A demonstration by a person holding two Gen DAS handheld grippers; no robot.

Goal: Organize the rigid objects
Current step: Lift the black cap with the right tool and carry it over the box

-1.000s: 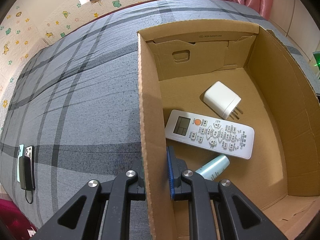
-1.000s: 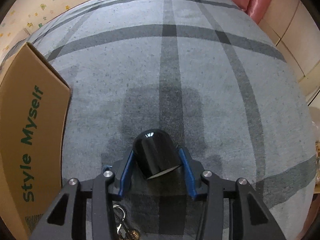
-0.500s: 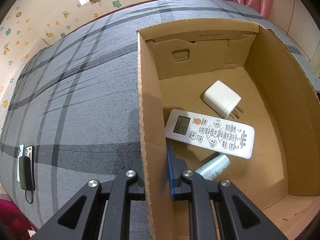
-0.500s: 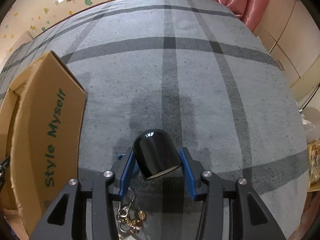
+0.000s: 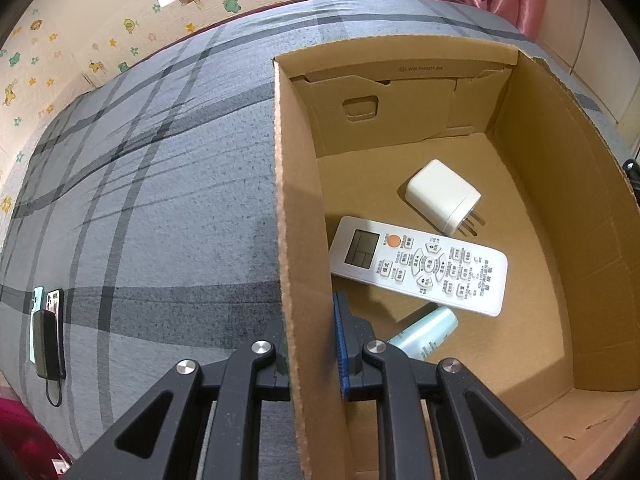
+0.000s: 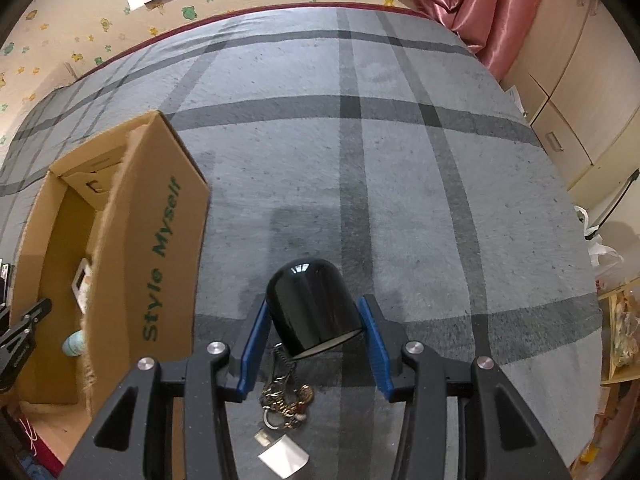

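Black fob with its keys hangs clamped in the right tongs, clear above the bed. Left tongs pinch the box wall, steadying it. Best carry high over the rim, then lower beside the remote.

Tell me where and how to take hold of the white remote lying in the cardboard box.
Grip the white remote across its narrow width near the middle, coming straight down from above. It lies flat, face up, on the floor of the cardboard box, so its two long edges are the reachable sides. The white charger sits close past one long edge and the pale green tube pokes from under the other, so stay mid-body.
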